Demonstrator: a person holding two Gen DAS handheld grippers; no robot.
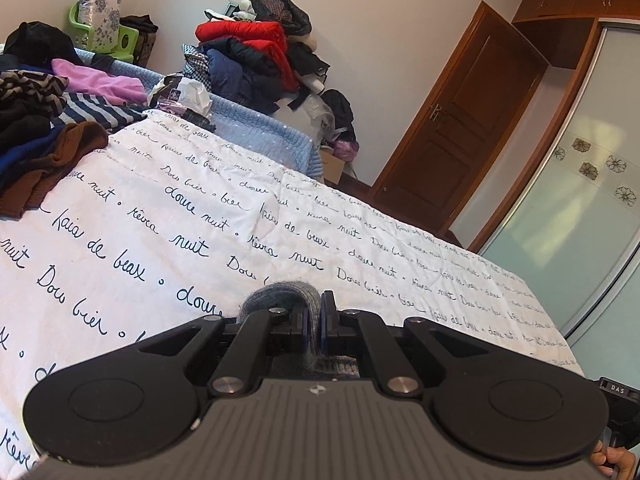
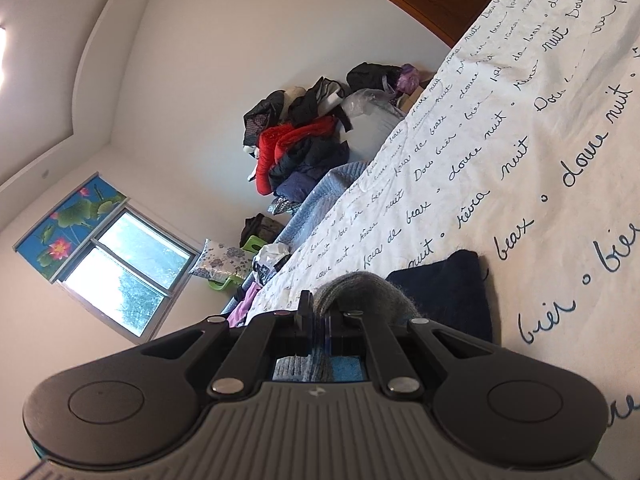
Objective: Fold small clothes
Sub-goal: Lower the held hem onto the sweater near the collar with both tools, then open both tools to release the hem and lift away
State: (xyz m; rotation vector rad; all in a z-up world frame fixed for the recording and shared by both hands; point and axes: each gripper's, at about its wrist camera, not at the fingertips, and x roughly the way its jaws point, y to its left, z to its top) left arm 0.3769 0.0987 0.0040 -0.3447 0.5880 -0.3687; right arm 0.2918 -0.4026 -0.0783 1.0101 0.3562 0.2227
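A small grey knitted garment (image 1: 276, 296) bulges over the tips of my left gripper (image 1: 314, 312), which is shut on its edge above the white bedsheet with blue script (image 1: 168, 220). In the right wrist view, rolled on its side, the same grey knitted garment (image 2: 368, 288) is pinched in my right gripper (image 2: 318, 320), also shut. A folded dark navy piece (image 2: 448, 292) lies on the sheet just beyond the right gripper. Most of the grey garment hangs hidden below both grippers.
A heap of unfolded clothes (image 1: 40, 120), brown, striped, pink and black, lies at the sheet's far left. A tall pile of jackets (image 1: 256, 52) stands past the blue quilt (image 1: 256, 132). A wooden door (image 1: 460, 120) and a glass wardrobe (image 1: 580, 208) are to the right.
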